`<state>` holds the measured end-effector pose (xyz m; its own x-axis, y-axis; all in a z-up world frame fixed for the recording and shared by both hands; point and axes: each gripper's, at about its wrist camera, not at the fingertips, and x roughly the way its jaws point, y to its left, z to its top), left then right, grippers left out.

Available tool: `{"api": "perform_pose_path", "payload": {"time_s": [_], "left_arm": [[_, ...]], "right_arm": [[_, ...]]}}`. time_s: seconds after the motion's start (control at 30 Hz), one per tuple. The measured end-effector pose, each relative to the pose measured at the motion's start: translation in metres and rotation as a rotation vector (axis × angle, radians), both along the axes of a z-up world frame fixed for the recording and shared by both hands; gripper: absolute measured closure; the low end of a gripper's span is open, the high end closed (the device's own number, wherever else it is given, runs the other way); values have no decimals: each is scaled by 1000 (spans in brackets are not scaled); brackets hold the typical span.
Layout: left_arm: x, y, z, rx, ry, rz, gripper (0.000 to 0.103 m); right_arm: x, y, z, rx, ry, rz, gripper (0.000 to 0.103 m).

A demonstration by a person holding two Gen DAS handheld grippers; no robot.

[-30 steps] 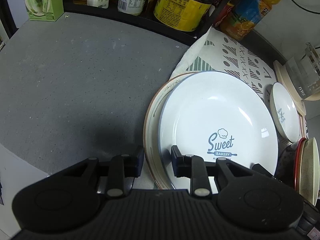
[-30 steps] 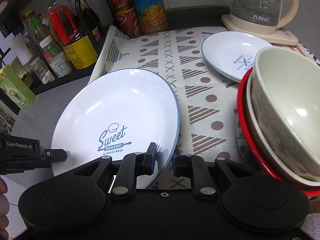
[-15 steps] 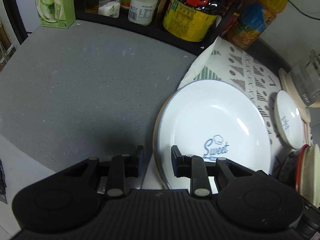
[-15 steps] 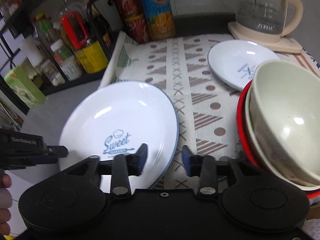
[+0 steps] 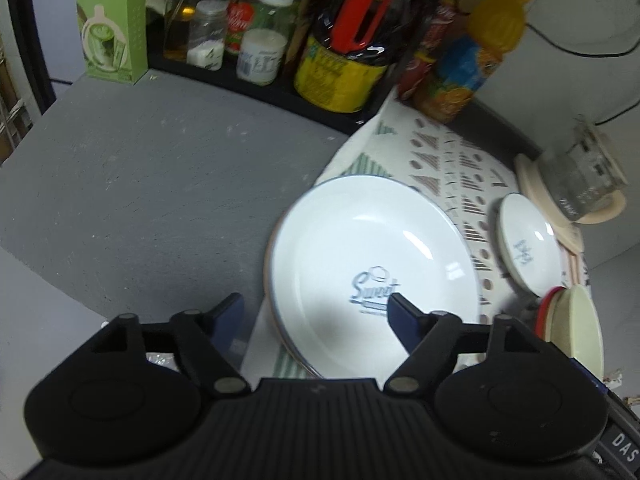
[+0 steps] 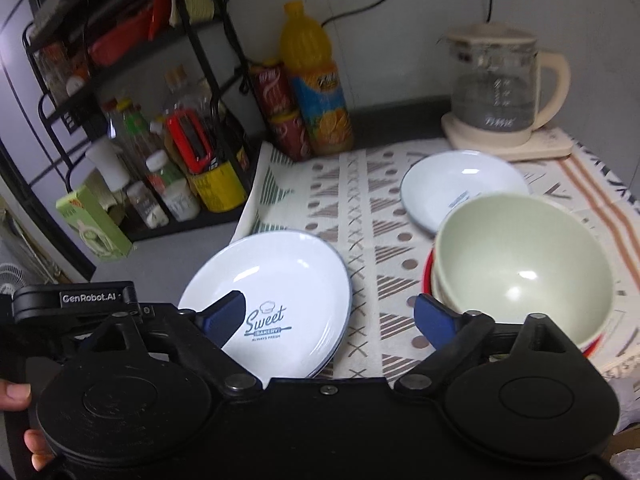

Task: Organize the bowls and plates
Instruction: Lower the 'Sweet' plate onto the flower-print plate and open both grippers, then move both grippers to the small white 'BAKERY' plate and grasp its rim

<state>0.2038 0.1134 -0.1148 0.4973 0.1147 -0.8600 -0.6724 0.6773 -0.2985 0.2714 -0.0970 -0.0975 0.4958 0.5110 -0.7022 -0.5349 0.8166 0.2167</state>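
The large white plate [image 5: 372,268] is lying stacked on another plate at the patterned cloth's [image 6: 372,216] near-left edge. Both the left gripper [image 5: 316,312] and right gripper [image 6: 330,316] have just been opening, jaws standing spread, gripping nothing. Only the right view is showing the green bowl's [image 6: 520,268] interior.

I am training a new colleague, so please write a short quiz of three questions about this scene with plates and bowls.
1. True or false: the big plate lies on top of another plate.
2. What stands behind the small plate?
A. a kettle
B. a toaster
C. a pan
3. Fill in: the green bowl sits inside a ____ bowl.

Key
1. True; a second rim shows under it.
2. A, the kettle.
3. Red: the red bowl shows as a rim beneath.

The left gripper and the right gripper have just been opening; nothing is held.
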Motion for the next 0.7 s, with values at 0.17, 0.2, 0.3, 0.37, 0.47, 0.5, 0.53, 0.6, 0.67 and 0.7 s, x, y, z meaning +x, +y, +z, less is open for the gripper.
{"api": "perform_pose_path", "payload": {"time_s": [0.17, 0.2, 0.3, 0.37, 0.47, 0.5, 0.53, 0.6, 0.67, 0.7], "left_arm": [[-5, -13, 13, -5, -24, -28, 19], [-6, -16, 15, -6, -30, -33, 18], [-7, -24, 21, -3, -55, -46, 13], [-6, -31, 24, 1, -72, -63, 10], [-4, -41, 29, 11, -89, -84, 7], [-3, -44, 31, 11, -96, -94, 6], [-1, -47, 33, 11, -103, -106, 3], [2, -53, 36, 12, -115, -121, 0], [6, -58, 40, 10, -128, -135, 0], [7, -60, 41, 7, -132, -142, 0]], "right_arm": [[-7, -22, 14, 26, -31, -47, 4], [-8, -28, 16, 31, -37, -54, 3], [-13, -42, 22, 38, -54, -87, 0], [-14, -51, 25, 40, -61, -111, 0], [-16, -64, 32, 49, -79, -147, 0], [-16, -68, 35, 50, -86, -157, 0], [-16, -71, 36, 49, -90, -165, 0], [-16, -77, 38, 42, -90, -180, 0], [-15, -81, 37, 33, -91, -194, 0], [-14, -84, 37, 31, -92, -201, 0]]}}
